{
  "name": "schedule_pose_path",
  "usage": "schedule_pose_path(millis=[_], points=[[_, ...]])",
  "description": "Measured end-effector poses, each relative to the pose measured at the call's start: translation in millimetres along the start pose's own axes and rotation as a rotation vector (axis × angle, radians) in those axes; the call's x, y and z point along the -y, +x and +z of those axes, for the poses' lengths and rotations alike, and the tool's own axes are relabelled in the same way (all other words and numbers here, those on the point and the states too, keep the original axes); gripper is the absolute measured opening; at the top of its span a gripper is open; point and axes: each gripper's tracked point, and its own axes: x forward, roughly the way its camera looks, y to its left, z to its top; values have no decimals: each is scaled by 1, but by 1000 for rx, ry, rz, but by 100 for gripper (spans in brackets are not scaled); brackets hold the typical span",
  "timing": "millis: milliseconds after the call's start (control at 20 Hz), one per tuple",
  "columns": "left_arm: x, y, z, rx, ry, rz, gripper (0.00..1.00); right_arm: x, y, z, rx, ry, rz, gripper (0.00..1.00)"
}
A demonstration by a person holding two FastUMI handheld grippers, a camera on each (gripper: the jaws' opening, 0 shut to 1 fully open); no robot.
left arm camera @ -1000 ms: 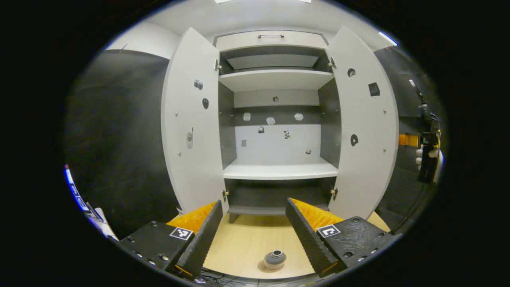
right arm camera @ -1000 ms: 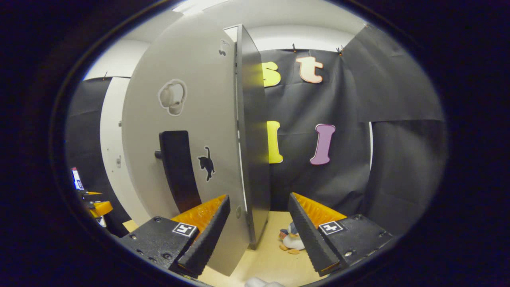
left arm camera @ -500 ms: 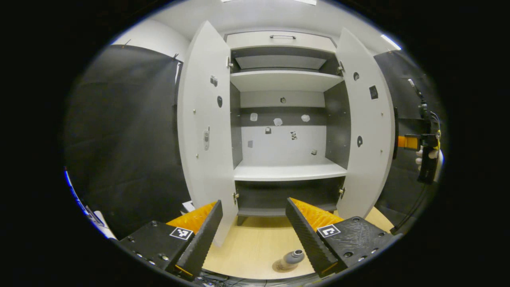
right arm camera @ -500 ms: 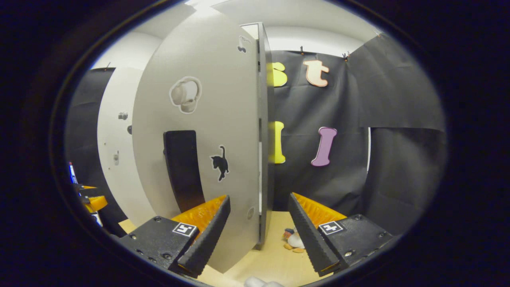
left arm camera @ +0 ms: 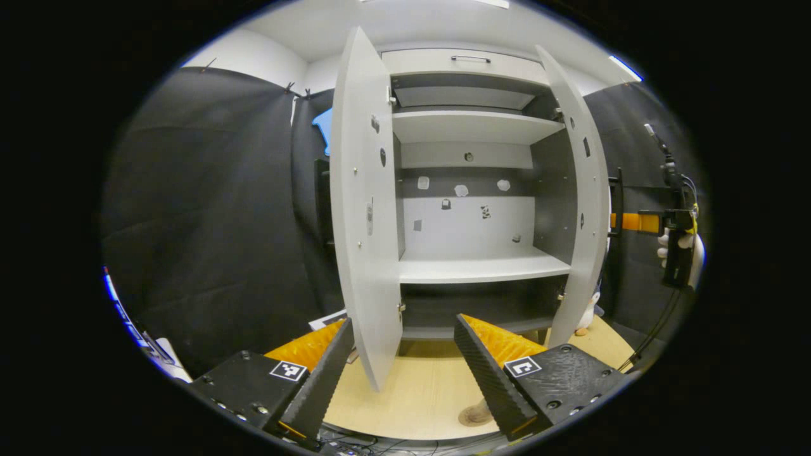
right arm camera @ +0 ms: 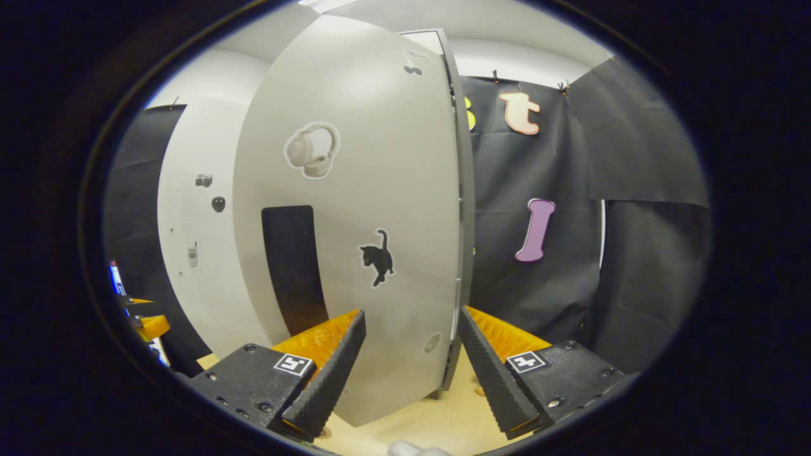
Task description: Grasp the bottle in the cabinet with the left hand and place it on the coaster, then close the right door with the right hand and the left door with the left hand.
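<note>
The right door (right arm camera: 355,209) is pale grey, with a long black handle (right arm camera: 293,266) and a cat sticker. Its outer face fills the gap ahead of the right gripper (right arm camera: 408,364), whose fingers stand apart, empty. Beyond the door's edge is black cloth wall. The left gripper (left arm camera: 402,373) is spread and empty, facing the cabinet (left arm camera: 469,190); the left door (left arm camera: 364,215) is ajar; the coaster (left arm camera: 472,415) lies on the wooden floor below the cabinet.

The cabinet (left arm camera: 469,234) looks like smooth, matt grey-white board, and its right door (right arm camera: 380,190) shows the same flat finish, with small glossy stickers on it. The desk (left arm camera: 418,392) is pale wood-grain, smooth. The booth wall (left arm camera: 209,209) is matt black cloth, slightly creased.
</note>
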Motion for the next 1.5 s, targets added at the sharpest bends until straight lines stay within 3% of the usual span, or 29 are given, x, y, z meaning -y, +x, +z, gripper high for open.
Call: schedule_pose_path(millis=[150,200,250,450,850,1050,1300,1500], points=[[-7,-3,0,1,12,0,99,-23,1,-2,-8,-9,46,94],[-9,-3,1,3,19,0,99,-29,-1,-2,-2,-16,49,98],[-13,-3,2,6,27,2,99,-33,-2,-3,-1,-25,49,94],[-39,2,9,23,54,29,98,-46,-16,-11,-6,-51,48,97],[-144,41,50,84,81,143,97,-78,-63,-64,-41,-45,-23,99],[-180,81,73,108,71,151,96,-99,-84,-96,-82,-48,-67,99],[-193,127,82,110,100,137,97,-111,-109,-134,-164,-2,-106,99],[-181,143,79,101,89,121,98,-102,-119,-131,-159,68,-128,99]])
